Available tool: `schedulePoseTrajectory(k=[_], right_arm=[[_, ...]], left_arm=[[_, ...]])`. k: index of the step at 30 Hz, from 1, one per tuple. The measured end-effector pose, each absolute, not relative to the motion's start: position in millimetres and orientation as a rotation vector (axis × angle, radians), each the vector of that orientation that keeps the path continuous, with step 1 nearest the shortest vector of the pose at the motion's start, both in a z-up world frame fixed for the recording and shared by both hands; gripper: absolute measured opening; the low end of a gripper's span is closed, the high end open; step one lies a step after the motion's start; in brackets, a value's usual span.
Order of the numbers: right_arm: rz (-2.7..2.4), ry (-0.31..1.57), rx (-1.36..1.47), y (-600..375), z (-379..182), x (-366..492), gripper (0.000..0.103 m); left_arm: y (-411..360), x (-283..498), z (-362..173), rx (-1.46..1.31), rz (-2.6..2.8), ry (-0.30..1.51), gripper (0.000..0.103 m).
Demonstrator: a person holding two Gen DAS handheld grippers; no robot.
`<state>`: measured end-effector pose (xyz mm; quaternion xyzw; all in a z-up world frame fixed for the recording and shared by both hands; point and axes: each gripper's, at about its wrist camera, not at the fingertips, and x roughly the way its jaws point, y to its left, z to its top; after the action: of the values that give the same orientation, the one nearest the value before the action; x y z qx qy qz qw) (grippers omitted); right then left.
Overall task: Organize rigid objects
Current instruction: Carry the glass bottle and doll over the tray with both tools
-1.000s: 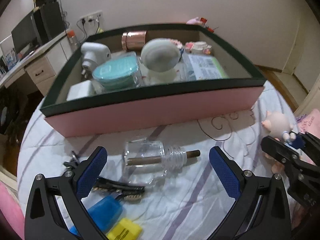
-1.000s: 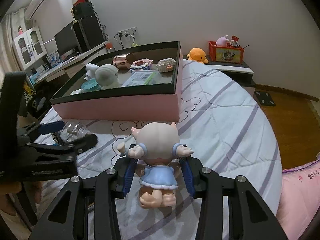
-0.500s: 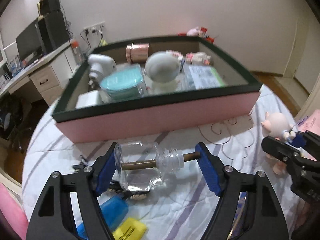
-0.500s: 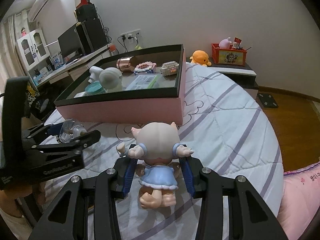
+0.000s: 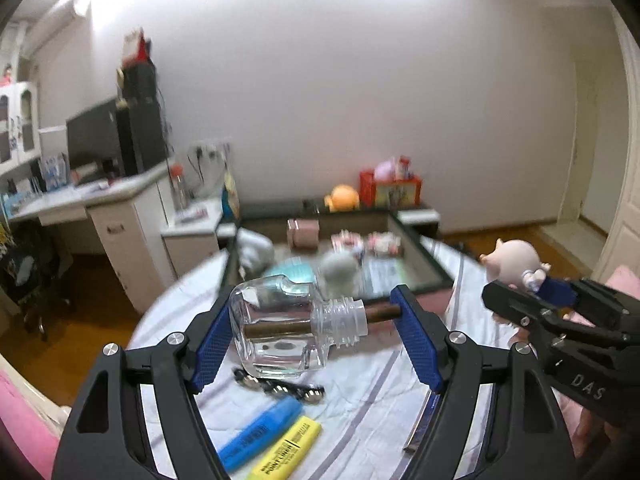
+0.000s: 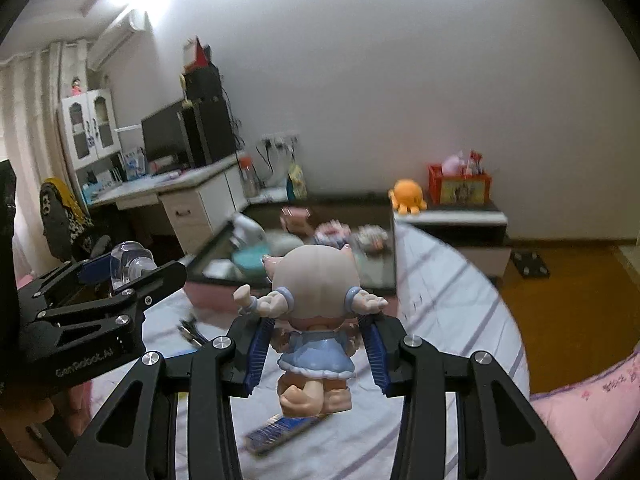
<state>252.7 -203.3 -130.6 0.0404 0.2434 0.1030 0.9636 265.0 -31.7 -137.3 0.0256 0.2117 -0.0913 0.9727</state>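
Observation:
My left gripper [image 5: 314, 308] is shut on a clear glass bottle [image 5: 276, 332] with a brown stick through its neck. It grips the bottle lengthwise, base to stick tip, and holds it lifted above the striped bedsheet. The same bottle [image 6: 128, 262] shows in the right wrist view at the left, in that gripper [image 6: 132, 276]. My right gripper [image 6: 316, 328] is shut on a small doll [image 6: 316, 280] with a pale head and blue dress, held upright off the bed. In the left wrist view the doll [image 5: 514, 260] is at the right. The pink box with a dark rim [image 5: 424, 256] lies beyond both.
On the sheet below lie a blue highlighter [image 5: 260, 432], a yellow highlighter [image 5: 286, 454], a dark metal clip [image 5: 280, 386] and a thin strip [image 5: 420, 424]. The box [image 6: 394, 240] holds several items. A desk [image 6: 192, 200] stands left, a low cabinet [image 6: 452, 216] behind.
My left gripper closed on the bottle and lifted it off the sheet. My right gripper rose with the doll. Both views now tilt up toward the wall.

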Motion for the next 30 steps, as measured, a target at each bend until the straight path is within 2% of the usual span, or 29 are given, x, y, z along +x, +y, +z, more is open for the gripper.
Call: schedulePoseTrajectory(k=[15, 30], right_arm=[[0.231, 0.294, -0.003, -155.9, -59.0, 211.5, 0.043], [0.239, 0.227, -0.036, -140.5, -37.0, 208.1, 0.043]], left_arm=[[-2.7, 207.8, -69.4, 0.048, -0.140, 0.203, 0.077], [6.0, 205.3, -50.8, 0.053, -0.111, 0.133, 0.077]])
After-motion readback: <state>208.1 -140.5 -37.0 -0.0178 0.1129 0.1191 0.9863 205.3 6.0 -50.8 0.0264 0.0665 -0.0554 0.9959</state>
